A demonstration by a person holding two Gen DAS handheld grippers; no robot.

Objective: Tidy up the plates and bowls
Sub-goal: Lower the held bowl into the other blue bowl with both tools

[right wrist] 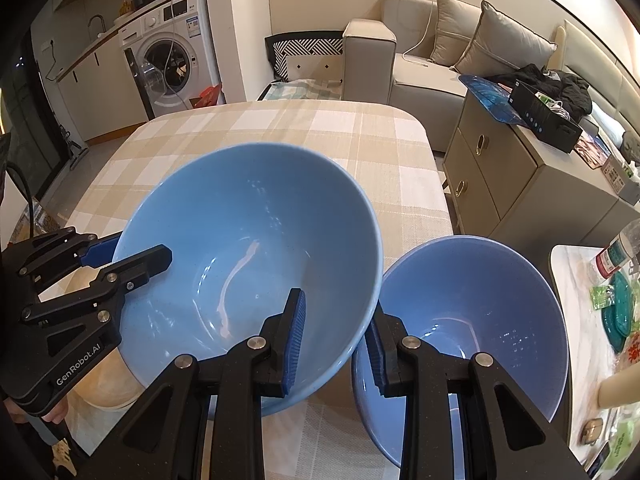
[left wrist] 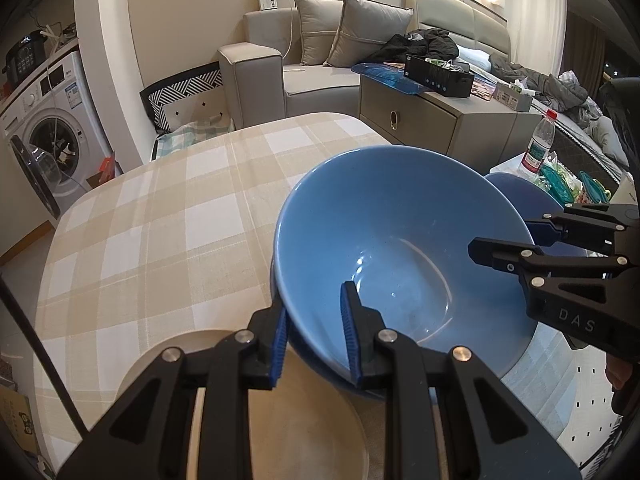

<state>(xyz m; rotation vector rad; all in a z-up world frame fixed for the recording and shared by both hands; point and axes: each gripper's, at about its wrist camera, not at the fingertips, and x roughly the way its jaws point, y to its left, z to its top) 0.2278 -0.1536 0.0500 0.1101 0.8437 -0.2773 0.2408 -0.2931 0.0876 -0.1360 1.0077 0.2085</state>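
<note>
Opposite rim sections of the large blue bowl [right wrist: 256, 248] are clamped by left hand-held gripper [left wrist: 316, 334] and right hand-held gripper [right wrist: 336, 340] above the tabletop [right wrist: 280, 124].

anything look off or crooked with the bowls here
Yes: the large blue bowl is tilted, not flat on the checked tablecloth. The left gripper and right gripper each clamp its rim on opposite sides. The smaller blue bowl crowds its rim. No spill or damage shows.
</note>
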